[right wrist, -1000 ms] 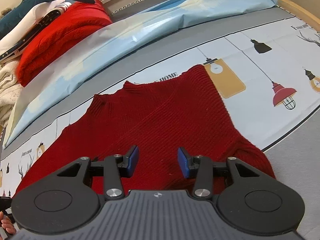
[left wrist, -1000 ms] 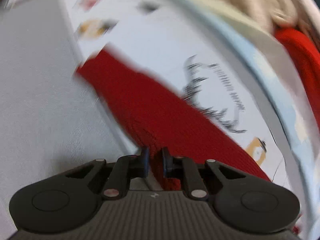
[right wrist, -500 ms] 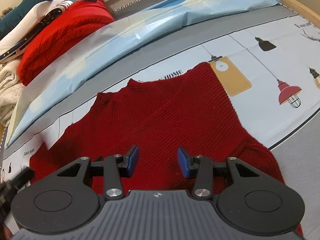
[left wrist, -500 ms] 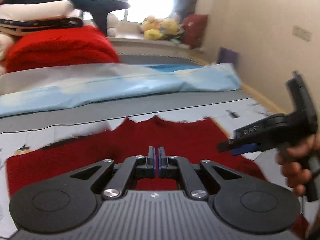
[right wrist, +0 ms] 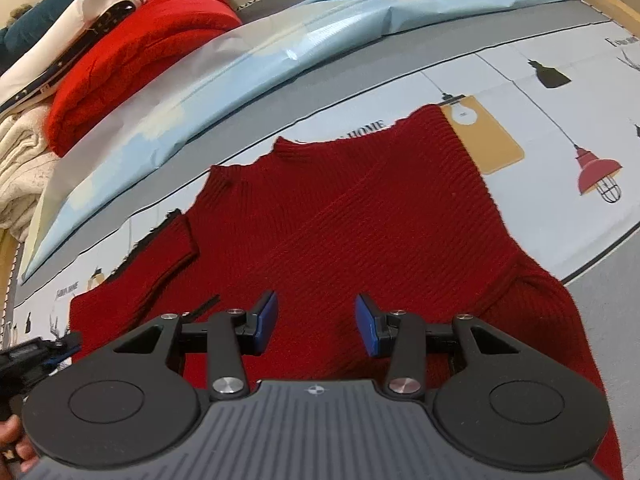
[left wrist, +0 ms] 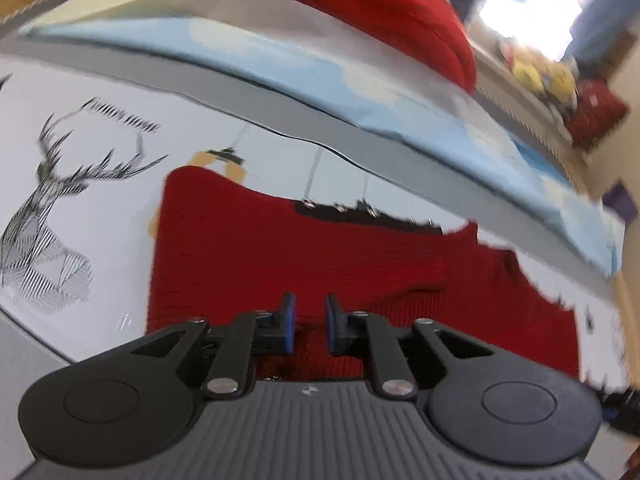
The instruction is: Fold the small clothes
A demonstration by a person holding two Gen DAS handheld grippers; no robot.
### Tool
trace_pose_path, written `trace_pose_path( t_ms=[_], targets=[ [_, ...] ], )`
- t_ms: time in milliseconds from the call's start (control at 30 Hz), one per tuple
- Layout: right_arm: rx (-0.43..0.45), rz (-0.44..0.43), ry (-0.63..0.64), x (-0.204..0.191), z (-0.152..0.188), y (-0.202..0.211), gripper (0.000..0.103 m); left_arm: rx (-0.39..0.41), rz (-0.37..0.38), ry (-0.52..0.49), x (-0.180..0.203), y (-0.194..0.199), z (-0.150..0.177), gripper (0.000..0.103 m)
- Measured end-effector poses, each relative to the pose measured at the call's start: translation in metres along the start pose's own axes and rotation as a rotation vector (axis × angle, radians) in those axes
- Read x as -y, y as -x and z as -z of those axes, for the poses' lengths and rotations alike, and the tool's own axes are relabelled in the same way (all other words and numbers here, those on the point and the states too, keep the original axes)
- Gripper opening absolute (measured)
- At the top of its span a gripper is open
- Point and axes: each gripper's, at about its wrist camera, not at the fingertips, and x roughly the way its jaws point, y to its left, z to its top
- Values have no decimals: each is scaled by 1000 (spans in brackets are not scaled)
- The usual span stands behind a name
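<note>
A dark red sweater (right wrist: 340, 216) is spread flat on a printed mat (right wrist: 560, 128), ready for folding. The left tool (left wrist: 307, 328), opening and empty, is poised at its 6 o'clock edge; the right tool (right wrist: 316, 322) is held spread, gripping nothing.

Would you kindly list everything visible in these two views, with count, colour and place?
sweater: one, dark red, flat on the printed mat
printed mat: one, white with lamp and deer drawings, under the sweater
sheet: one, light blue, beyond the mat
folded clothes: one stack, red, white and cream, far left
plush toys: a few, mostly yellow, on the far ledge
left tool: one, black, jaws opening, nothing between
right tool: one, black, open over the sweater
</note>
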Motion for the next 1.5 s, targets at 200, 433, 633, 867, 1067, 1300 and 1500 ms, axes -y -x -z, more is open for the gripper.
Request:
trace_pose_path(
  t_ms=[200,433,633,867,1067,1300,1500],
  targets=[
    [-26,-25,-1,-6,4,-4,45,20,-154,-358,42,-29,41,62],
    [-58,-52,13,-11,4,-11,45,3,-214,-353,26,-53,48,48],
    [-114,-123,3,-16,9,-19,45,38,-239,-380,32,-51,38,10],
    [-151,-225,-95,-17,14,-27,45,257,-67,-388,68,12,16,8],
    [-150,-324,-171,-17,13,-28,46,380,315,-364,96,58,22,9],
    [-38,-224,-292,5,12,-17,46,-2,343,-467,126,2,52,19],
    [-83,-39,-445,40,17,-33,46,59,232,-306,96,5,23,23]
  ],
)
